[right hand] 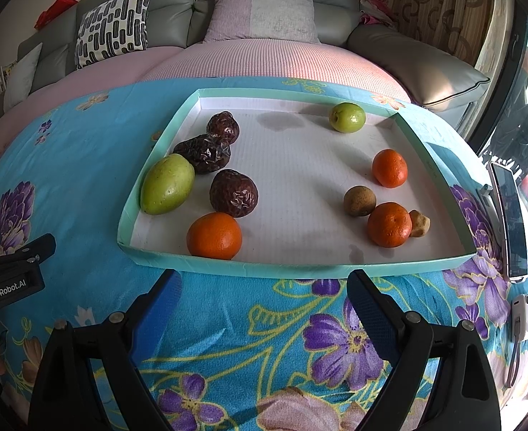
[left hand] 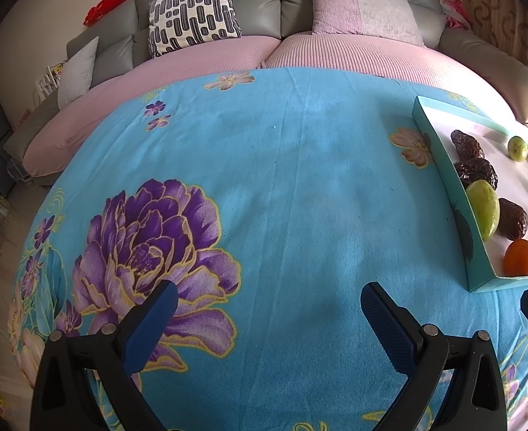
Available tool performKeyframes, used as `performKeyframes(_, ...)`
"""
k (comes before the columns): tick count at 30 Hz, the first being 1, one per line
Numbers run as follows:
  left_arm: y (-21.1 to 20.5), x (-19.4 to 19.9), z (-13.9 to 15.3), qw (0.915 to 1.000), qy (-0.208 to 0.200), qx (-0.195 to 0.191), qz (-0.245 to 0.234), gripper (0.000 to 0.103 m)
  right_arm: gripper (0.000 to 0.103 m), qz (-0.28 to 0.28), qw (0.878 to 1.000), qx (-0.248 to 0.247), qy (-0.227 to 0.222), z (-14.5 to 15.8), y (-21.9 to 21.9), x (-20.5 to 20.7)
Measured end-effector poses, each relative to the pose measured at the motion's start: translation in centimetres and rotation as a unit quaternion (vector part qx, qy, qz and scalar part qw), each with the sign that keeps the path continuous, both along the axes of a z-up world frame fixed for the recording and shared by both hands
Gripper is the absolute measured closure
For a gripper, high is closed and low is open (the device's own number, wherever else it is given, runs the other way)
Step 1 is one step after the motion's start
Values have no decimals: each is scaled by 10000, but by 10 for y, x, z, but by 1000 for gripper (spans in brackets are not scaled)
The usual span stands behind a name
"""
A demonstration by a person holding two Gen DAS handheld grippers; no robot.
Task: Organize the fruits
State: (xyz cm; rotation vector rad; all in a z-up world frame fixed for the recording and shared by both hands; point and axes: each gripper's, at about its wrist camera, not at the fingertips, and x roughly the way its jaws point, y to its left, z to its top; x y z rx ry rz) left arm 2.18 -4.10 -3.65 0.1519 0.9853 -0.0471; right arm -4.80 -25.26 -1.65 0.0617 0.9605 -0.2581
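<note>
Partly cropped tray (left hand: 443,165), tongs (right hand: 264,287) (spread) empty

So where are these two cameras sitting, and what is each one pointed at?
Left wrist: rides on the left gripper, looking across the floral cloth toward the sofa; its own open blue fingers show below.
Right wrist: rides on the right gripper, aimed at the tray of fruit; its open fingers show below, the left gripper at the left edge.
Shared: both see the tray, the pear-shaped green fruit, the cloth, the sofa and the patterned cushion.
</note>
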Motion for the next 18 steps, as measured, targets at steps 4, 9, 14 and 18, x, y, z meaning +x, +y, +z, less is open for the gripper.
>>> performKeyframes(4, 1, 2, -2, 10000, 74, -21, 26, 0, 9, 1, 10000, -6, 6, 0, 0, 0)
performKeyframes(9, 3, 2, -1, 10000, 70, -23, 56, 0, 9, 2, 10000, -11, 17, -1, 0, 0)
performKeyframes(14, 6, 0, 3, 9999, -64, -51, 119, 0, 9, 0, 10000, -15, 23, -1, 1, 1)
performKeyframes(18, 4, -1, 3, 9999, -56, -44, 109, 0, 9, 2, 10000, -20, 29, -1, 1, 1)
